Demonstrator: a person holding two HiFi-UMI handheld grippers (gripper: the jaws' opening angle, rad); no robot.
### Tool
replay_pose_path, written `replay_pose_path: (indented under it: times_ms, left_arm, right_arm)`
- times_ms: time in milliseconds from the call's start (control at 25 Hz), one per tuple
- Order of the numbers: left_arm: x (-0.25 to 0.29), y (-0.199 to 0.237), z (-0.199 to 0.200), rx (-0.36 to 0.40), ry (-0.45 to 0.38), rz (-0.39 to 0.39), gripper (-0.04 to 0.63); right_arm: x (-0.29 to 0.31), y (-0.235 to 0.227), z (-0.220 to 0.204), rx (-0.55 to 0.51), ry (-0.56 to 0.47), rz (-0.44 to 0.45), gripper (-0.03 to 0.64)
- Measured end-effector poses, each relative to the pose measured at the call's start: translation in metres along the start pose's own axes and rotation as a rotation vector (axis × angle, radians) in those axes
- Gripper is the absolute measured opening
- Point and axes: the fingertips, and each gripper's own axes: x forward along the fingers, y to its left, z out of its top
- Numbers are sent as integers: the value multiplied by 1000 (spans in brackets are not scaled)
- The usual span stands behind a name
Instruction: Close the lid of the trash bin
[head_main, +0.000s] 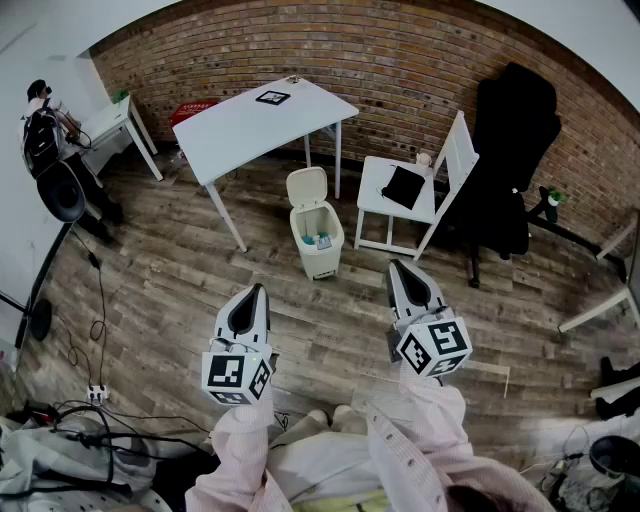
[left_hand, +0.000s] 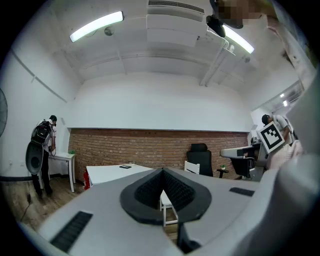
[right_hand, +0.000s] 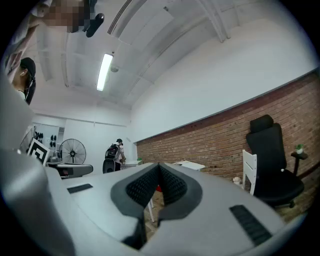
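A cream trash bin (head_main: 320, 240) stands on the wooden floor by the white table's leg. Its lid (head_main: 307, 186) is tipped up and back, and some items show inside. My left gripper (head_main: 256, 290) is held level well short of the bin, to its lower left, with its jaws shut on nothing. My right gripper (head_main: 397, 266) hovers to the bin's right, a little nearer, jaws together and empty. In the left gripper view the left gripper (left_hand: 162, 171) has its pads meeting. In the right gripper view the right gripper (right_hand: 159, 165) also has its pads meeting. Neither gripper view shows the bin.
A white table (head_main: 262, 118) stands behind the bin. A white chair (head_main: 410, 195) with a black item on its seat is at the right, with a black office chair (head_main: 510, 150) beyond it. A person (head_main: 45, 120) stands far left. Cables (head_main: 95, 390) lie at lower left.
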Motion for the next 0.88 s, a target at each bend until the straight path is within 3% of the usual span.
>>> replay_pose_path:
  times_ms: [880]
  left_arm:
    - [13,-30,-3,-8,7,-2,-6]
  right_arm:
    - [-9,-24,-1,9,-7,7,3]
